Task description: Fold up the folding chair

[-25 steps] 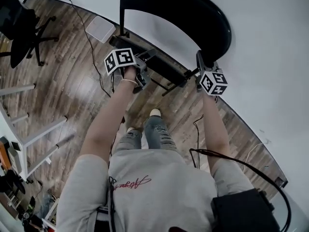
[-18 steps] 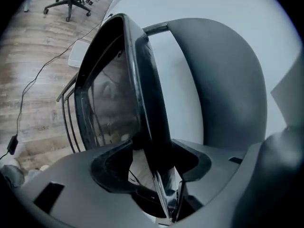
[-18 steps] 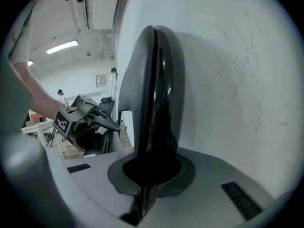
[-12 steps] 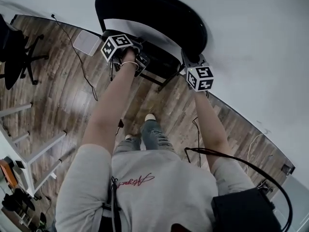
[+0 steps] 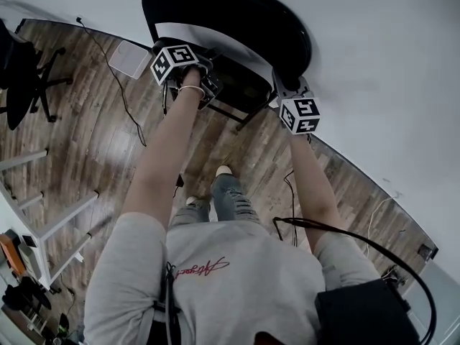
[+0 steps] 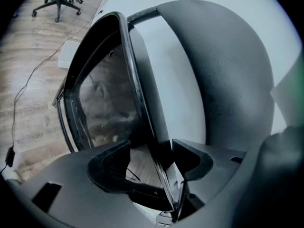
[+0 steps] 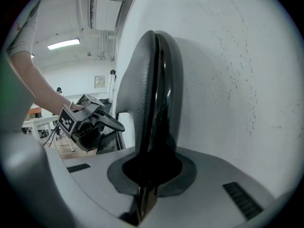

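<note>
Now folding chair (image 5: pixel 237 20) stands near-flat by wall (image 5: pixel 374 63); my right gripper (image 7: pixel 146 189) pinches backrest edge (image 7: pixel 154 80); left gripper (image 6: pixel 151 160) jaws, just opening, straddle seat rim (image 6: pixel 135 89). With 1 grip, I expect seat could drop open.

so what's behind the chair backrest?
White wall sits right behind the backrest. The patch of wall directly behind it is covered. Whether the backrest touches the wall cannot be told.
</note>
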Tool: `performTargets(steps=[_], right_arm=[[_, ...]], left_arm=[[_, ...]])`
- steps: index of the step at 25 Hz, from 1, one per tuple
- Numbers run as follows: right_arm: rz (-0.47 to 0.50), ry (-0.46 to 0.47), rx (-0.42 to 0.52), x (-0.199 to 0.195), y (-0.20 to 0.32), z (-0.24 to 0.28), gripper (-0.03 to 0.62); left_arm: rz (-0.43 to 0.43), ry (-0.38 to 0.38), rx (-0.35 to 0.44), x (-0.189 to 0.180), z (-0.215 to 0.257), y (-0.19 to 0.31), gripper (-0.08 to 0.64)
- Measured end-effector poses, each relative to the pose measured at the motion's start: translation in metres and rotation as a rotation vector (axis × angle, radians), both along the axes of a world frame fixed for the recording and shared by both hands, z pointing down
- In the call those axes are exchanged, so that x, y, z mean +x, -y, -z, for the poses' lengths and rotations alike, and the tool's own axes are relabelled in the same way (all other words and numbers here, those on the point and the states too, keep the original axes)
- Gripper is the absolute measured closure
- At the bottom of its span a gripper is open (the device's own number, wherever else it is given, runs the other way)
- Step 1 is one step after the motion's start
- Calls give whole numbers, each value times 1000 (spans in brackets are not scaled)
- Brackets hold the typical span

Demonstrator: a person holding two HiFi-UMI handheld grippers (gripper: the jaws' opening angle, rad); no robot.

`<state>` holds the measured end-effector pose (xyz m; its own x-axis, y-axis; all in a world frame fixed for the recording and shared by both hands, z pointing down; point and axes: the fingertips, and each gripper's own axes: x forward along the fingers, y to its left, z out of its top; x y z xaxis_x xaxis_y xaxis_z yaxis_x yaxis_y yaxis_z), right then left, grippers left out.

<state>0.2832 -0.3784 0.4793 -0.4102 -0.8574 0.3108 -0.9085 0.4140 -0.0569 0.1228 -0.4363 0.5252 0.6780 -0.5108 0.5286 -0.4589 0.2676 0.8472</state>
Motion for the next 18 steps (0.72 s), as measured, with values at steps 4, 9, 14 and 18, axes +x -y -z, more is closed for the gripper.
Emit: performTargets(steps=[4, 9, 14, 18], right_arm=[[-6, 53, 24, 3, -2, 2, 574], [-42, 62, 178, 14, -34, -3, 479], [-143, -27, 216, 14, -77, 15, 449], [-81, -38, 237, -22, -118, 57, 474]], left_arm=[[-81, -80, 122, -4, 7, -9, 279], [-137, -83, 313, -24, 18, -37, 273], [-162, 192, 538, -44, 23, -85, 276], [-159, 343, 761, -43, 70, -127, 517]])
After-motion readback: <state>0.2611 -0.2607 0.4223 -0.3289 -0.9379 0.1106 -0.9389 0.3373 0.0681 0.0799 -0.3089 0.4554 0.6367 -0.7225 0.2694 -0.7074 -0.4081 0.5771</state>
